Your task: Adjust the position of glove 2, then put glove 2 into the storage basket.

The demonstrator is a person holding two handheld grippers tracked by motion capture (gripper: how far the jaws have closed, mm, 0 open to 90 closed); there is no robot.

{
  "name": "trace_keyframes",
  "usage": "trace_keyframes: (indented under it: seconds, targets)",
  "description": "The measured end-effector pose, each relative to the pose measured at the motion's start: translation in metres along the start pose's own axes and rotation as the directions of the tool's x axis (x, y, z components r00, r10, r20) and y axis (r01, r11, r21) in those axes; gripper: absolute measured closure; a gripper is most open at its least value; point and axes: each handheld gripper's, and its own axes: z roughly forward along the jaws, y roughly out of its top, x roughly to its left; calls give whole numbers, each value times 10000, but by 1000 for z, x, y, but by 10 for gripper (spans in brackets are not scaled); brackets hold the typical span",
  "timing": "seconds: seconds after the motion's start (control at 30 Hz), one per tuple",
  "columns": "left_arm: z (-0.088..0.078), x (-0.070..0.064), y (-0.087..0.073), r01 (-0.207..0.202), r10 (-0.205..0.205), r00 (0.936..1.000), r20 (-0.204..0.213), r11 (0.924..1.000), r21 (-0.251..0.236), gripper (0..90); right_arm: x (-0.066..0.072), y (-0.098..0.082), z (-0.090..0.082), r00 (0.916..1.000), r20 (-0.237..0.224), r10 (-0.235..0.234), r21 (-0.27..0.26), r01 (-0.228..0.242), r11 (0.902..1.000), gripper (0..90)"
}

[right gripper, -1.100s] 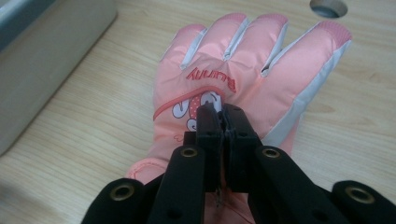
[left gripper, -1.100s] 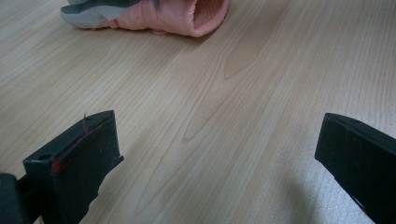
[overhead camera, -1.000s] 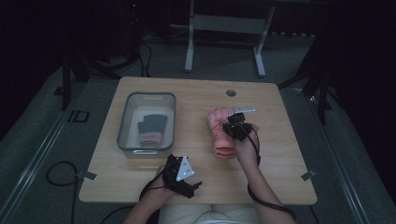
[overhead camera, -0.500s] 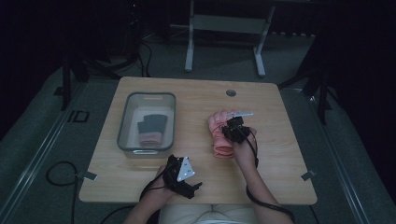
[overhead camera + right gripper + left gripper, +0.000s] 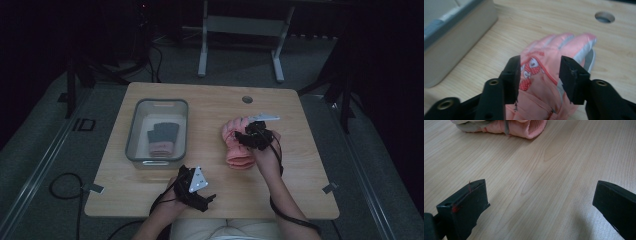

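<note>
The left tongs rest low at the near edge of the bench, held in the person's left hand, jaws spread wide with nothing between them. The right tongs sit farther out, the right forearm reaching forward and the right hand gripping the black body. Their jaws have just been opening and stand parted above the pink padded glove, pads clear of it.

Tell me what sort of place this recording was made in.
Probably a lab or studio recording station, not a home: a lone wooden table on grey carpet, dark surroundings, a metal stand behind, a cable on the floor.
</note>
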Motion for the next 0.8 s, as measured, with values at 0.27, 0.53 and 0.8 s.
trace_keyframes:
  seconds: [0.27, 0.53, 0.8]
  targets:
    - [-16, 8, 19, 1661, -1610, 9857, 492, 9775, -1300, 0, -11, 7, -25, 9967, -128, -805, -187, 803, 9966, 541]
    - [-26, 19, 56, 1624, -1540, 9862, 603, 9705, -1784, 0, -27, 15, -41, 9873, -452, -1521, -574, 1494, 9871, 540]
    - [-8, 39, 109, 729, -800, 9956, -490, 9883, -1337, 0, -40, 16, -32, 9887, -778, -1283, -562, 1241, 9907, 528]
